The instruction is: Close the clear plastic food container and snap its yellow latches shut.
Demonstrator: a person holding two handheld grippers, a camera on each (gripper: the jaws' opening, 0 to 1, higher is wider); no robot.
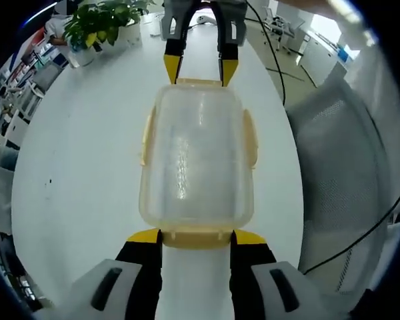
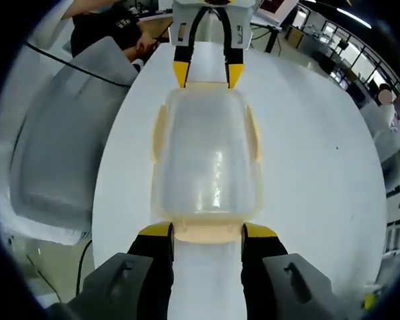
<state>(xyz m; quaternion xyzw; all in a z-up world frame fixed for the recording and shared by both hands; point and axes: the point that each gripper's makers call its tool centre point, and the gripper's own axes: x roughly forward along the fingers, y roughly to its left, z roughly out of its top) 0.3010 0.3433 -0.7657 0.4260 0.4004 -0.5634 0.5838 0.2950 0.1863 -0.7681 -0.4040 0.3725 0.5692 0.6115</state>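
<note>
Left gripper [image 1: 196, 236] fingers spread, yellow tips either side of the near end latch [image 1: 197, 236] of the clear plastic container [image 1: 197, 160], which sits lid-on, flat on the white surface [image 1: 80, 167]. Pale yellow side latches [image 1: 251, 137] lie along its long edges. Right gripper [image 1: 201, 68] faces in from the far end, fingers likewise spread at the far latch [image 1: 199, 83]; beyond, a potted plant [image 1: 97, 23] far left.

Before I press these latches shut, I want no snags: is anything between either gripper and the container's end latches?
Nothing visible is. The left gripper straddles one end latch of the container, and the right gripper straddles the opposite end latch. The white table around it is bare.
</note>
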